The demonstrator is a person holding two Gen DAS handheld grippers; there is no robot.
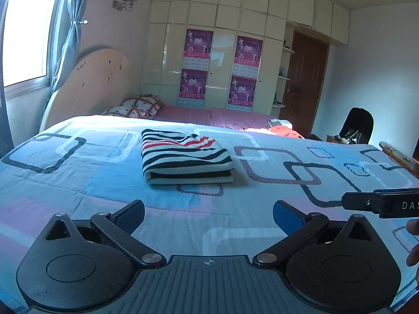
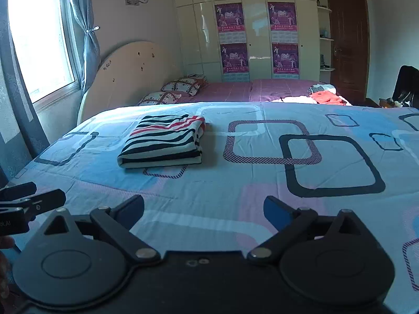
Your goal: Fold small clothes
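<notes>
Left gripper (image 1: 208, 216): nearest the lens, jaws spread wide, nothing between them, above the bedspread.
Right gripper (image 2: 203, 210): jaws likewise released and empty, held over the near part of the bed.
Bedspread (image 1: 78, 188): blue and pink, rounded-square pattern, lying flat.
Striped garment (image 1: 184, 155): folded into a compact rectangle, black, white and red stripes, resting on the bedspread well beyond both grippers, left of centre.
Clothes pile (image 2: 326, 95): orange and white, far right edge of the bed.

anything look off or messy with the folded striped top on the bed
Nothing stands out. The striped top lies folded in a neat, flat block on the blue bedspread, edges roughly aligned, with both grippers clear of it.
</notes>
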